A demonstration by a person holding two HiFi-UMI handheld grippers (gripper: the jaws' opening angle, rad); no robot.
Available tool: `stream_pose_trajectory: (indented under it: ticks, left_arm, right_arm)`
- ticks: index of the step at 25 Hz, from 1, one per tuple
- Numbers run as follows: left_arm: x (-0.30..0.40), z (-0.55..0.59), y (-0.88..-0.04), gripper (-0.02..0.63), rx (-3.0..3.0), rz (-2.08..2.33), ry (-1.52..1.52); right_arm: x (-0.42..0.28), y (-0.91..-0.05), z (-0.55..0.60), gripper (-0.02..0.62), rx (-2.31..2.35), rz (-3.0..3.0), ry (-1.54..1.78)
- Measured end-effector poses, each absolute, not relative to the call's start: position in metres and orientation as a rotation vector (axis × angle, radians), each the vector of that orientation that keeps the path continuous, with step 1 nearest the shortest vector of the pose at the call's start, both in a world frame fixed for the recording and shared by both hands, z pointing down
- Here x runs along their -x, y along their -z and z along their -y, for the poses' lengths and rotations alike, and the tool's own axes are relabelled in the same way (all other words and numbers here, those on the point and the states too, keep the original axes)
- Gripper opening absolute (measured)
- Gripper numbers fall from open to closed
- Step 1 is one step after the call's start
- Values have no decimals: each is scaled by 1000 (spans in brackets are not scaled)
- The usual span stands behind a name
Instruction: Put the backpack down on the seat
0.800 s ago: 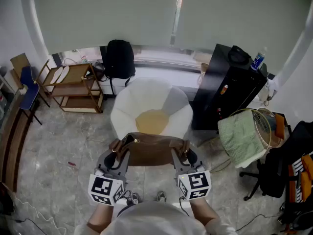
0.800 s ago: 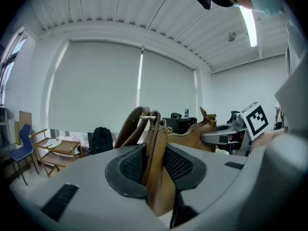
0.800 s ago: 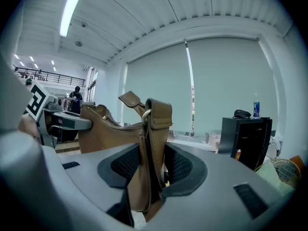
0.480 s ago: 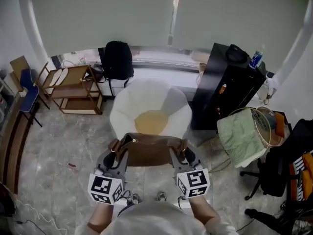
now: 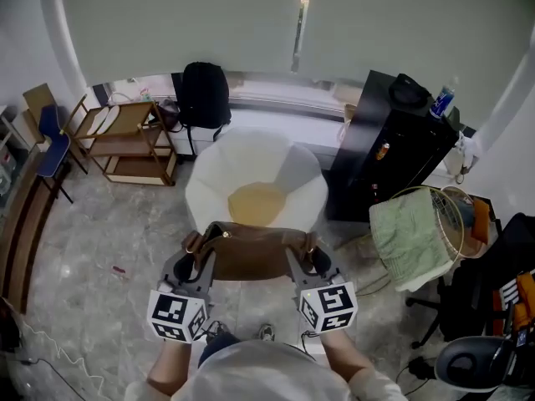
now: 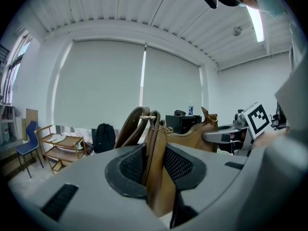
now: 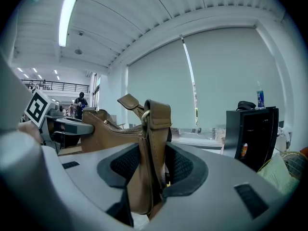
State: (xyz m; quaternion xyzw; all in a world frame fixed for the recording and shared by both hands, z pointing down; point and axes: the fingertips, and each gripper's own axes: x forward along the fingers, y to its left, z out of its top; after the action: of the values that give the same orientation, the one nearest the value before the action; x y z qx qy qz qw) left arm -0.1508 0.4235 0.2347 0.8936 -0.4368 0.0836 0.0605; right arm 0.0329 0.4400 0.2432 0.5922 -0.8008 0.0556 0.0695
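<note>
Both tools are clamped. The left gripper (image 5: pixel 194 266) pinches the strap end at one side of the backpack (image 5: pixel 251 254), and the right gripper (image 5: pixel 306 261) pinches the strap tab at the other. The backpack hangs between them in the air, just short of the front rim of the white armchair (image 5: pixel 199 192), not yet over the seat (image 5: pixel 256 204).

Handling, my guess: soft brown leather, sagging between the holds, moderate weight. The smooth hide may creep in the pads. The stitched strap ends are the firmest places to hold, so I'll keep these grips.

Around: a black cabinet (image 5: pixel 391 153) stands just beside the armchair on the right, with a basket (image 5: pixel 447 215) holding green cloth nearer me. A wooden shelf (image 5: pixel 125 140) stands well apart on the left, and a black bag (image 5: pixel 205 97) sits behind the armchair. The seat is bare, and only the front rim needs clearing.
</note>
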Motion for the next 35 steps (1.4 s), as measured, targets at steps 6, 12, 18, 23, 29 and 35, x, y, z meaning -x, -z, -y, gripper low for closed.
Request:
stream_pose_trajectory:
  ticks: [6, 12, 18, 23, 29, 35]
  left_arm:
    - [132, -429, -246, 118, -2660, 1362, -249]
    - [126, -431, -254, 118, -2631, 1369, -263]
    - [128, -413, -256, 118, -2628, 1343, -264]
    - [137, -384, -253, 118, -2649, 1311, -253]
    - [154, -337, -244, 118, -2681, 1280, -248]
    - [165, -296, -240, 118, -2723, 1228, -230]
  right_arm:
    - [-52, -252, -439, 178, -1727, 2436, -174]
    - [-58, -261, -438, 178, -1705, 2449, -207]
    - [-56, -262, -421, 178, -1713, 2436, -219]
    - [-48, -257, -395, 178, -1745, 2416, -209]
    - [-30, -249, -355, 178, -1782, 2402, -213]
    - [-18, -243, -322, 178, -1843, 2365, -197]
